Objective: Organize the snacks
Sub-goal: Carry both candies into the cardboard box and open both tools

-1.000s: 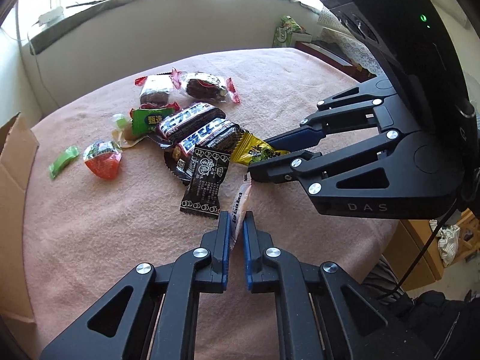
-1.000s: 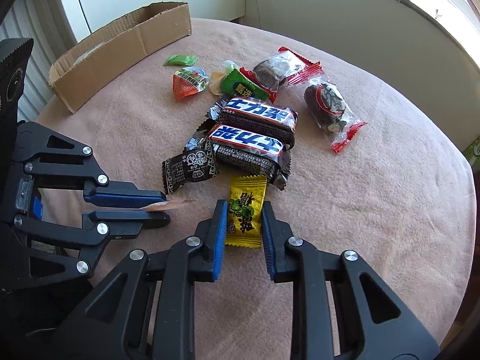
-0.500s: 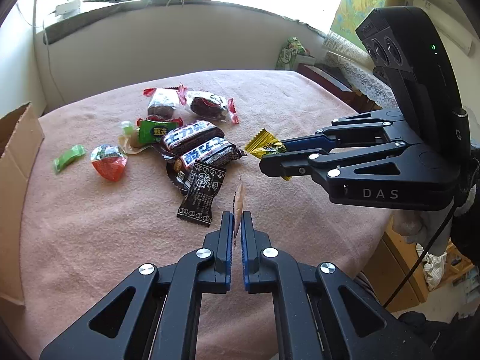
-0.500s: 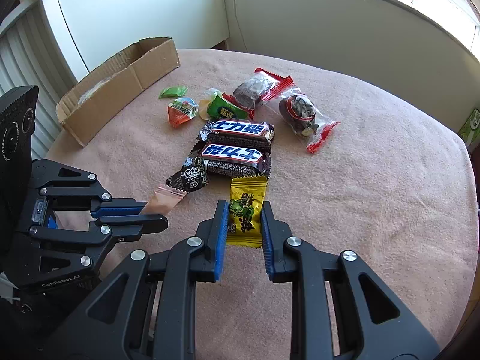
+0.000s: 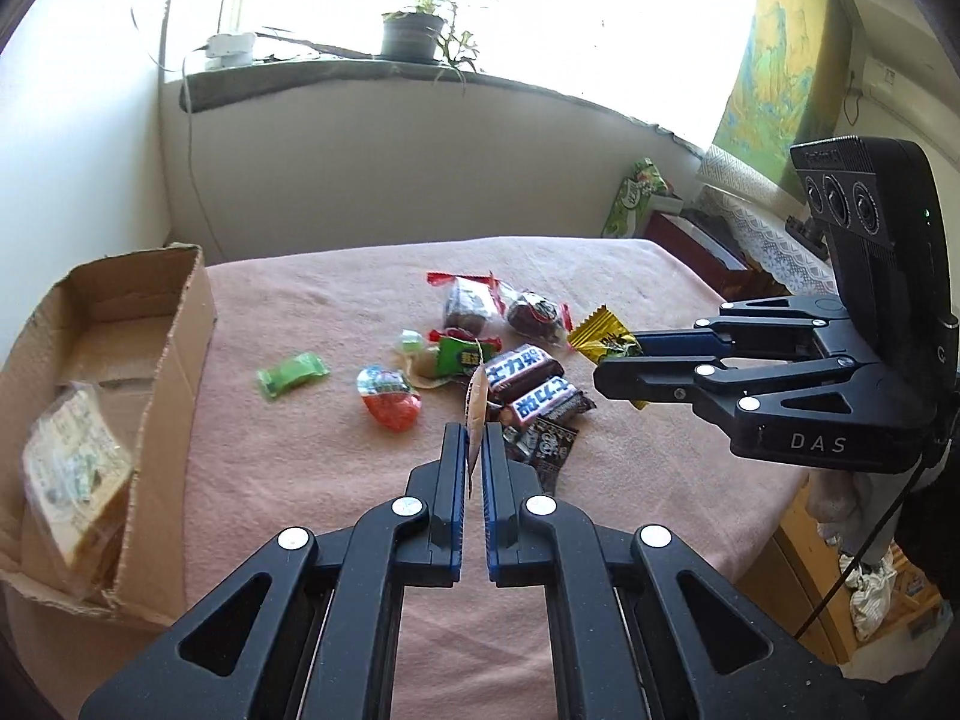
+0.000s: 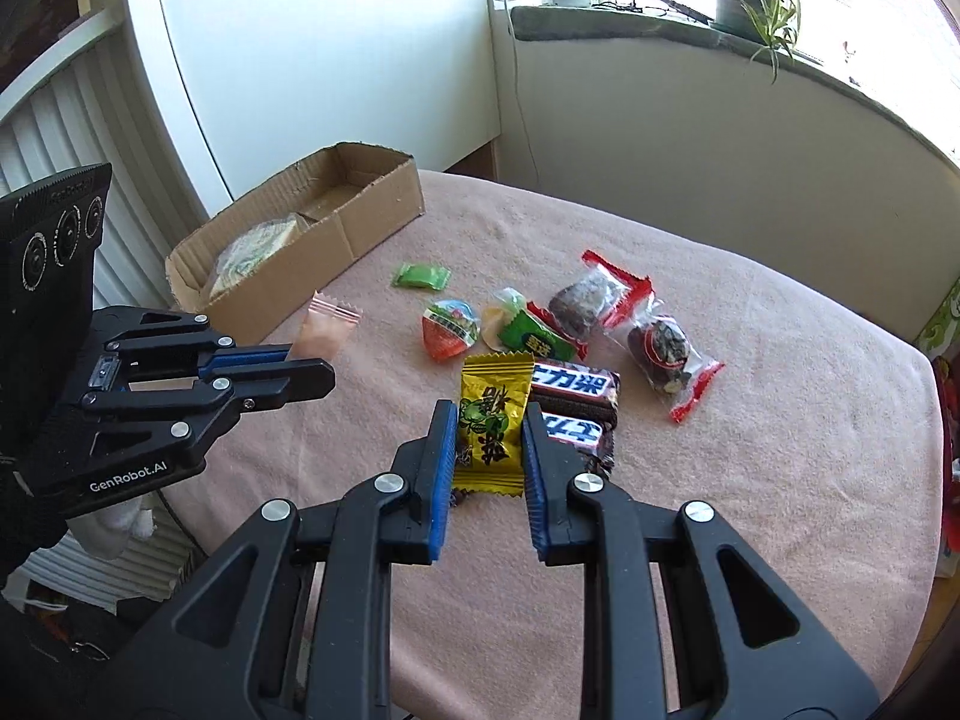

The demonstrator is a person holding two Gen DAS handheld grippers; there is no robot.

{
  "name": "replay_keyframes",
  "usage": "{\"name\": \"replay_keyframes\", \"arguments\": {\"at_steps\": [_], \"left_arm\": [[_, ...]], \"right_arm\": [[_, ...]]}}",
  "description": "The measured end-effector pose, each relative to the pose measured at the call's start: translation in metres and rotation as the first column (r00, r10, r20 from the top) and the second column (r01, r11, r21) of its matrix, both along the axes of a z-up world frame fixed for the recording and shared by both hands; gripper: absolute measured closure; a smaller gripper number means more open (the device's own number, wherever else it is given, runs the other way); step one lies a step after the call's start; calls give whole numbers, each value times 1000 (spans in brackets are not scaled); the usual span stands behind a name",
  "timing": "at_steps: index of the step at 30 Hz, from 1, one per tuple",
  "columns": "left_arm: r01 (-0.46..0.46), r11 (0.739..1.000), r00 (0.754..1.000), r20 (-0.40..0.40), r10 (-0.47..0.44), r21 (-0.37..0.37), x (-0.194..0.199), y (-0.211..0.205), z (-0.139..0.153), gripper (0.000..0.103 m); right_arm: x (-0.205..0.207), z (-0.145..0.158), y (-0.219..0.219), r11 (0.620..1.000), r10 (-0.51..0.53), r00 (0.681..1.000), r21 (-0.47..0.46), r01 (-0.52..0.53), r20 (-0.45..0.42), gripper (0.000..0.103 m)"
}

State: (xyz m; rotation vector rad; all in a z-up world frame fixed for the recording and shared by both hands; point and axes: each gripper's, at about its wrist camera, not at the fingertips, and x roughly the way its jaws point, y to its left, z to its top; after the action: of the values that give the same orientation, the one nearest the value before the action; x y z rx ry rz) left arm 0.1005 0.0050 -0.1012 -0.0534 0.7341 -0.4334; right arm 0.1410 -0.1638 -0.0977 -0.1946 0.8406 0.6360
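My left gripper [image 5: 475, 438] is shut on a thin pink packet [image 5: 477, 405], held edge-on above the table; the packet also shows in the right wrist view [image 6: 327, 330]. My right gripper [image 6: 485, 420] is shut on a yellow candy packet [image 6: 492, 420], lifted above the table; it shows in the left wrist view [image 5: 600, 339] too. A pile of snacks lies on the pink cloth: two chocolate bars [image 5: 531, 384], a small black packet [image 5: 549, 444], a red jelly cup [image 5: 390, 396], green sweets [image 5: 293, 373] and two red-ended cakes [image 6: 630, 324]. A cardboard box [image 6: 300, 240] stands at the left.
The box [image 5: 180, 360] holds a clear wrapped snack [image 5: 72, 462]. The round table's edge [image 5: 774, 480] drops off at the right. A windowsill with a potted plant [image 5: 414, 36] lies behind. A green bag [image 5: 636, 192] sits beyond the table.
Both grippers have risen and pulled back with their packets held. The left one has turned towards the cardboard box, whose inside now shows.
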Motion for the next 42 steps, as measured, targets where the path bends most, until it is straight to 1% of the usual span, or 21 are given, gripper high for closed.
{"name": "replay_keyframes", "arguments": {"at_steps": [6,10,14,17,24,28,33,42], "left_arm": [[-79,997,997,24,80,-6,7,42,12,99],[-131,991,991,23,132,-26,12,71,15,99],[-181,983,983,31,182,-27,15,96,18,99],[-221,975,975,40,221,-10,17,111,18,99],[-301,954,953,26,301,-11,28,150,13,99],[-338,941,941,12,338,2,35,165,9,99],[-363,932,932,-6,363,-1,40,178,3,99],[-375,927,927,-19,375,8,43,188,-2,99]], "right_arm": [[7,14,40,999,42,999,16,-43,25,82],[14,19,70,997,70,997,22,-71,34,82],[23,22,97,995,94,995,37,-95,33,82],[29,24,117,993,112,993,42,-114,33,82],[46,22,164,988,150,989,39,-150,20,81],[56,21,188,986,164,986,37,-164,14,82],[67,16,216,982,184,983,31,-184,0,81],[88,-3,243,981,196,980,17,-195,-36,81]]}}
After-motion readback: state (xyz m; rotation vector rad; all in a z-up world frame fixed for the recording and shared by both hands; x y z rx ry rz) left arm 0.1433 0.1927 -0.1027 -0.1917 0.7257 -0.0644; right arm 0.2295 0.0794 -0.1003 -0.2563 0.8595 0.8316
